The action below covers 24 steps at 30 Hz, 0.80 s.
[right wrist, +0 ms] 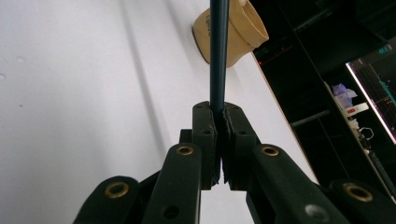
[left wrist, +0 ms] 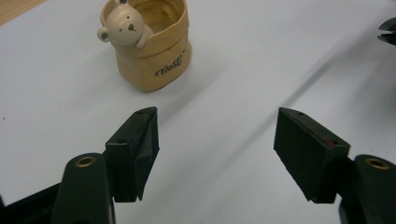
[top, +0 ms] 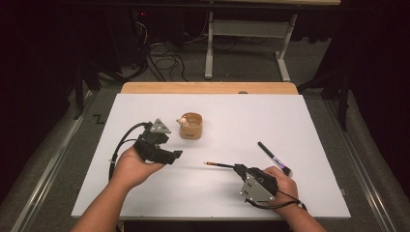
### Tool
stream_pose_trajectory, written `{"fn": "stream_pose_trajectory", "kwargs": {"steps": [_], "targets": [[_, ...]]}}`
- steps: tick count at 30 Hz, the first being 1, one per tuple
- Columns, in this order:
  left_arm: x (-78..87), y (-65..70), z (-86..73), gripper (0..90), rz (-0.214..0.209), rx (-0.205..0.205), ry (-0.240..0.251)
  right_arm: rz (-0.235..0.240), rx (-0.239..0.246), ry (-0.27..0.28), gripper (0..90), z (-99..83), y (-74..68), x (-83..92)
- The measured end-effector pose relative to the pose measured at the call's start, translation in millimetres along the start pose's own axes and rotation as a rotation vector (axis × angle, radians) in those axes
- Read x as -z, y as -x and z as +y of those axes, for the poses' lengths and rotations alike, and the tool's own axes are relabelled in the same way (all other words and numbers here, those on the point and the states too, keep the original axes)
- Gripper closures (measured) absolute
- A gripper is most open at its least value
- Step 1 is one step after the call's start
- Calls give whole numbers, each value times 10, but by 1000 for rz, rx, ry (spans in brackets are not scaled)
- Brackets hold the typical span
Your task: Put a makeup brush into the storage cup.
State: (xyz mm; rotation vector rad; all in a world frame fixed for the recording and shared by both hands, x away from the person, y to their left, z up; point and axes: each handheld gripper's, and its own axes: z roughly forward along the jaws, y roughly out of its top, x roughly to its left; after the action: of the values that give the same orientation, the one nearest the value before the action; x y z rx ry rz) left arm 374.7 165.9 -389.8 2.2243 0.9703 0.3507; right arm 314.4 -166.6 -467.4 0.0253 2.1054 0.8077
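Glossy ceramic-looking bear cup [left wrist: 154, 51], matt white tabletop [top: 309, 193], wooden edge [top: 208, 88]

A thin dark brush [top: 220, 165] lay level just above the white table, its handle clamped at one end, its tip pointing toward a tan cup [top: 191, 125] (a small bear figure perched on its rim) that stood upright, apart from it.

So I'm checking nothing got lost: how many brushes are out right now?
2. One brush is clamped in the right tongs, pointing left toward the bear cup. The other brush lies on the white table, just beyond the right hand.
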Motion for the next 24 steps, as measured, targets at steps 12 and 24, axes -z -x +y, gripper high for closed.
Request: {"fn": "stream_pose_trajectory", "kwargs": {"steps": [12,24], "targets": [[-129,-39,-385,295,12,40,177,-7,-58,6,863,-51,40,20],[-216,-29,-759,278,-9,81,322,20,-197,37,864,-124,143,46]]}}
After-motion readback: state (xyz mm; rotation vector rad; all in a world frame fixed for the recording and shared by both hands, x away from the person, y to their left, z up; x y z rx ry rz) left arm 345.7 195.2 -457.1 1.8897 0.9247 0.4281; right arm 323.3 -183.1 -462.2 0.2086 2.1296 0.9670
